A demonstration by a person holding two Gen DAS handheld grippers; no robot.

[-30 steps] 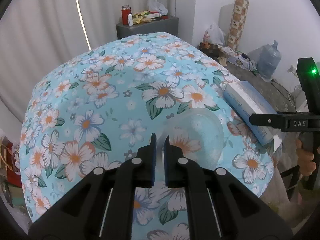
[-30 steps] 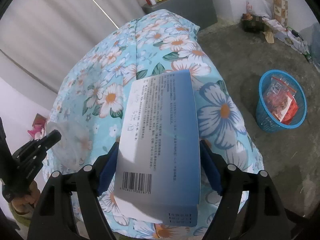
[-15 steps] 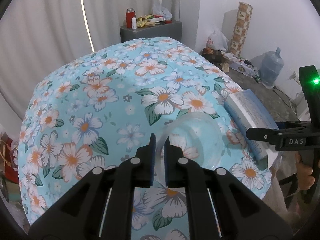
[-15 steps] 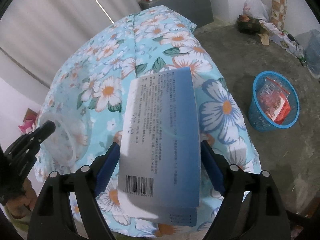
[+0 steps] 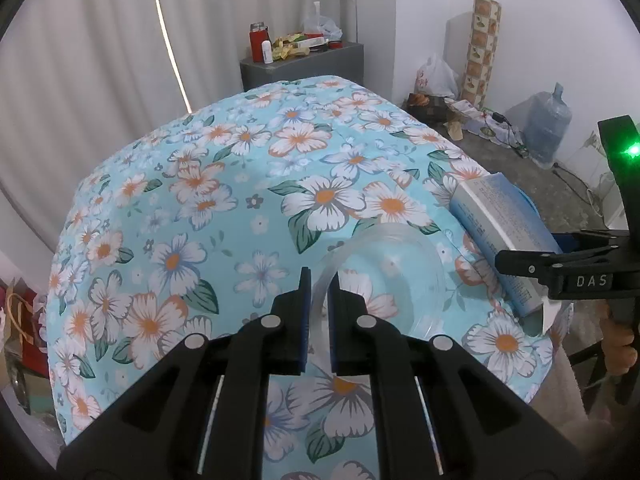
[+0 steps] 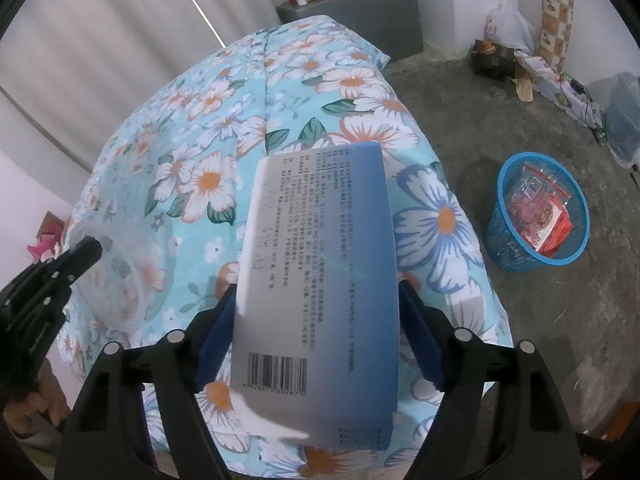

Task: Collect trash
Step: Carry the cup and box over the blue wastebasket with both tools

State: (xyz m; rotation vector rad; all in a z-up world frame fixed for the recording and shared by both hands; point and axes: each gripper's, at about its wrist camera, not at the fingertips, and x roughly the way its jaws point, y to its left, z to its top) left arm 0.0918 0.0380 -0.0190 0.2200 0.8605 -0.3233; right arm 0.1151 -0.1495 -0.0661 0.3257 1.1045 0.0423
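A blue mesh basket [image 6: 538,212] holding red-and-clear packets stands on the concrete floor, well apart from the table's right edge, with open floor between. A grey cabinet [image 5: 302,66] cluttered with bottles sits beyond the floral tablecloth [image 5: 224,200]. The right gripper [image 6: 316,322] clamps a blue-and-white carton [image 6: 320,276] by its long sides, its jaws having just closed slightly; the carton's long axis points away along the fingers, over the table's near corner. The left gripper [image 5: 318,300] pinches the rim of a clear plastic bowl [image 5: 392,276] tilted above the cloth.
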